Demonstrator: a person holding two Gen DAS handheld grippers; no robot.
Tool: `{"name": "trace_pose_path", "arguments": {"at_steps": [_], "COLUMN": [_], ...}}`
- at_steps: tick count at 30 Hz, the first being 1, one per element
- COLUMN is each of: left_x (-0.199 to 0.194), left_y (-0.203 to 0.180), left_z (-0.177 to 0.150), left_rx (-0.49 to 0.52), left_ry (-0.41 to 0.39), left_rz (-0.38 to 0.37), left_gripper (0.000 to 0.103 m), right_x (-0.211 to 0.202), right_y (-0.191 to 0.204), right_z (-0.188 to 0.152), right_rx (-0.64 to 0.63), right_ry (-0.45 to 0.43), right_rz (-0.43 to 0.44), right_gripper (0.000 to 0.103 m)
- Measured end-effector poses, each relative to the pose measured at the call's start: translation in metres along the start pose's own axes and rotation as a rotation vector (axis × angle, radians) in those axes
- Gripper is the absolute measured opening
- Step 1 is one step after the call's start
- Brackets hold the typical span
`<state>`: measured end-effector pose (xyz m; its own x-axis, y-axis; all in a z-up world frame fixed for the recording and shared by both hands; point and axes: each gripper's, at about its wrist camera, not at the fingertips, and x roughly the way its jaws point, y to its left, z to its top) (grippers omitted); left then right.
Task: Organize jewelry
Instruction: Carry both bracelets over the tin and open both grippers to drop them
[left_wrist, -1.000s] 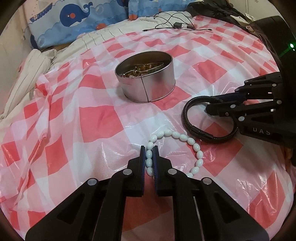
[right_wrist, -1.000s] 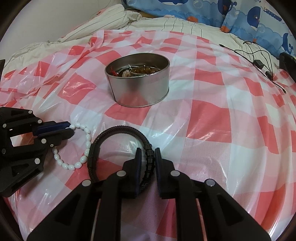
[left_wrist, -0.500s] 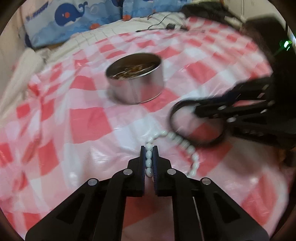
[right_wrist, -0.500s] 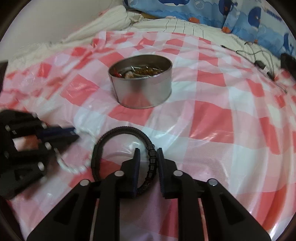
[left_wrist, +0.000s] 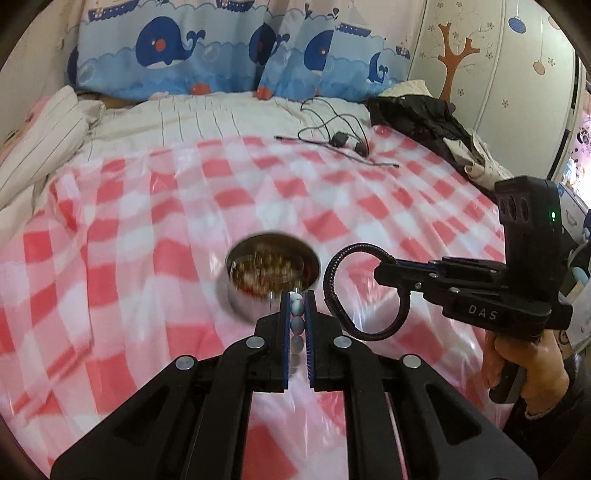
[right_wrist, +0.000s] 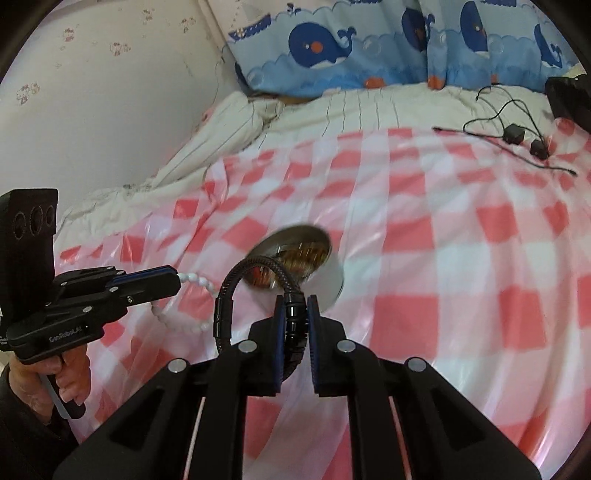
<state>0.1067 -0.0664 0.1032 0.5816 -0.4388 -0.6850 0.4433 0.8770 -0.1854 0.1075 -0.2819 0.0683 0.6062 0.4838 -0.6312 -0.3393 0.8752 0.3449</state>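
My left gripper (left_wrist: 296, 295) is shut on a white bead bracelet (left_wrist: 297, 317), which hangs off the cloth; the right wrist view shows its loop (right_wrist: 184, 306) dangling from the left gripper (right_wrist: 177, 283). My right gripper (right_wrist: 295, 301) is shut on a black braided bracelet (right_wrist: 229, 291), also lifted; in the left wrist view its loop (left_wrist: 332, 291) hangs from the right gripper (left_wrist: 380, 275). A round silver tin (left_wrist: 271, 273) with jewelry inside stands on the red-checked cloth, just beyond both grippers, blurred (right_wrist: 314, 258).
The red-and-white checked plastic cloth (left_wrist: 129, 277) covers a bed. Black cables with small plugs (left_wrist: 340, 140) lie at the far side. Whale-print pillows (left_wrist: 184, 48) and a striped blanket (left_wrist: 44, 140) sit behind. A dark garment (left_wrist: 424, 114) lies at the far right.
Both grippers rose from the cloth, each lifting its bracelet clear. The views tilted up, so the tin now sits lower and nearer the fingertips.
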Motion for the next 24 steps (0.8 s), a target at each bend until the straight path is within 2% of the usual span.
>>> {"name": "trace_pose_path", "arguments": {"at_steps": [4, 7, 8, 10, 11, 13, 15, 16, 18, 20, 22, 24], "left_x": [0.015, 0.031, 0.039, 0.059, 0.073, 0.090, 0.087, 0.081, 0.064, 0.047, 0.030, 0.015], "left_y": [0.002, 0.006, 0.010, 0.018, 0.025, 0.033, 0.041, 0.045, 0.050, 0.053, 0.058, 0.063], "left_z": [0.021, 0.033, 0.035, 0.036, 0.035, 0.030, 0.025, 0.023, 0.019, 0.013, 0.007, -0.003], "left_rx": [-0.024, -0.072, -0.091, -0.112, -0.127, -0.130, -0.135, -0.138, -0.128, -0.117, -0.123, -0.139], "left_ry": [-0.019, -0.047, -0.042, -0.013, 0.030, 0.095, 0.089, 0.078, 0.049, 0.033, 0.011, -0.004], "left_rz": [-0.037, -0.114, -0.117, -0.093, -0.086, -0.008, 0.025, 0.038, 0.081, 0.105, 0.121, 0.123], "left_gripper": [0.006, 0.006, 0.006, 0.007, 0.007, 0.010, 0.018, 0.029, 0.038, 0.040, 0.048, 0.050], "right_x": [0.002, 0.004, 0.004, 0.007, 0.009, 0.015, 0.022, 0.026, 0.035, 0.046, 0.056, 0.071], "right_y": [-0.008, -0.014, -0.015, -0.018, -0.019, -0.018, -0.013, -0.010, -0.004, 0.005, 0.012, 0.017], "right_z": [0.011, 0.017, 0.018, 0.022, 0.023, 0.026, 0.030, 0.032, 0.036, 0.042, 0.047, 0.047], "right_rx": [0.004, 0.007, 0.008, 0.010, 0.009, 0.000, -0.015, -0.026, -0.047, -0.075, -0.099, -0.124], "right_ry": [-0.013, -0.019, -0.019, -0.018, -0.016, -0.006, 0.004, 0.010, 0.020, 0.033, 0.043, 0.074], "right_rz": [-0.010, -0.020, -0.023, -0.029, -0.030, -0.028, -0.028, -0.026, -0.024, -0.025, -0.036, -0.063], "right_gripper": [0.012, 0.012, 0.012, 0.012, 0.012, 0.012, 0.012, 0.012, 0.012, 0.012, 0.012, 0.012]}}
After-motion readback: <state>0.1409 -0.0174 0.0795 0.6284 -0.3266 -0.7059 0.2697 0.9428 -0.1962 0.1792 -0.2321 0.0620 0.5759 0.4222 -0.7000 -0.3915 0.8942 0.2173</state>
